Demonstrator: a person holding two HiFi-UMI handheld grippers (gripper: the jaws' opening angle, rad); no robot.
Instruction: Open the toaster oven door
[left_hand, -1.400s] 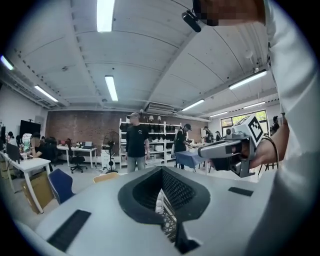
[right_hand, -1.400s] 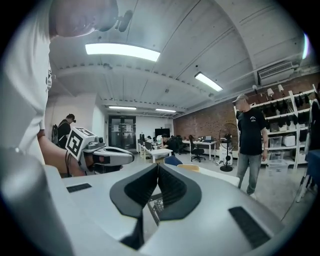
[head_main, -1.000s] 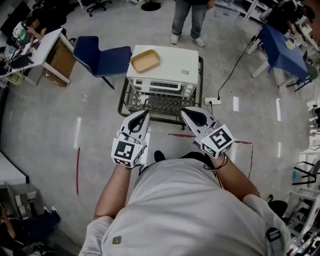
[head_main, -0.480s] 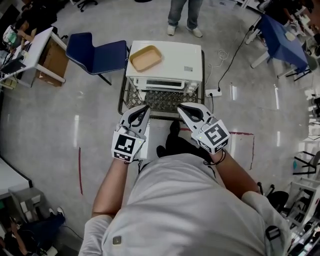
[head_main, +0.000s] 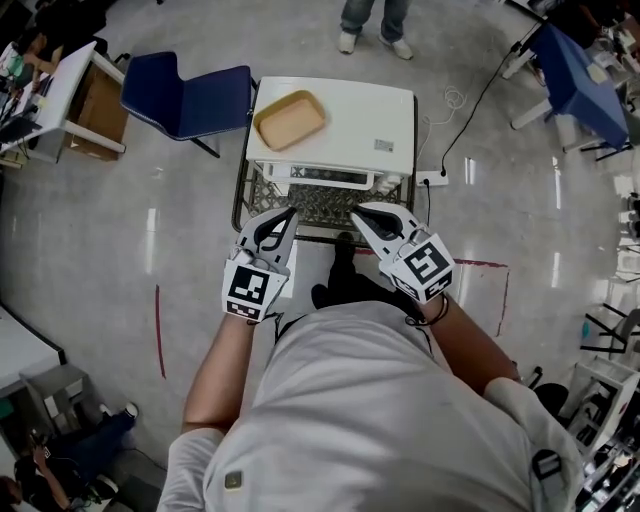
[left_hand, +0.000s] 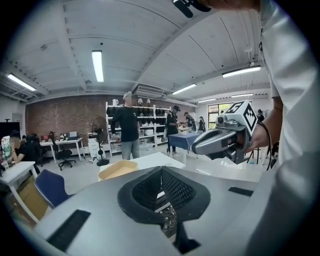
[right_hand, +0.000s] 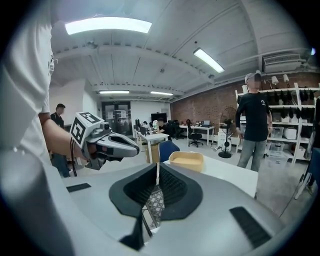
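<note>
Left gripper (head_main: 291, 212) is clenched on nothing; right gripper (head_main: 358, 208) is closed to a hairline slit between its ribbed black pads, also empty. Both hover just before the toaster oven (head_main: 350, 120), a white box on a wire-mesh cart (head_main: 318, 205), its door (head_main: 322, 176) closed. Only the head view shows that door; the gripper views catch just the oven's flat top and the shallow tan tray (head_main: 290, 118) on it.

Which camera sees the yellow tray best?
The head view. It looks straight down into the tray on top of the oven, so its whole rim and inside show. Both gripper views see it from the side, so little of its inside shows.
</note>
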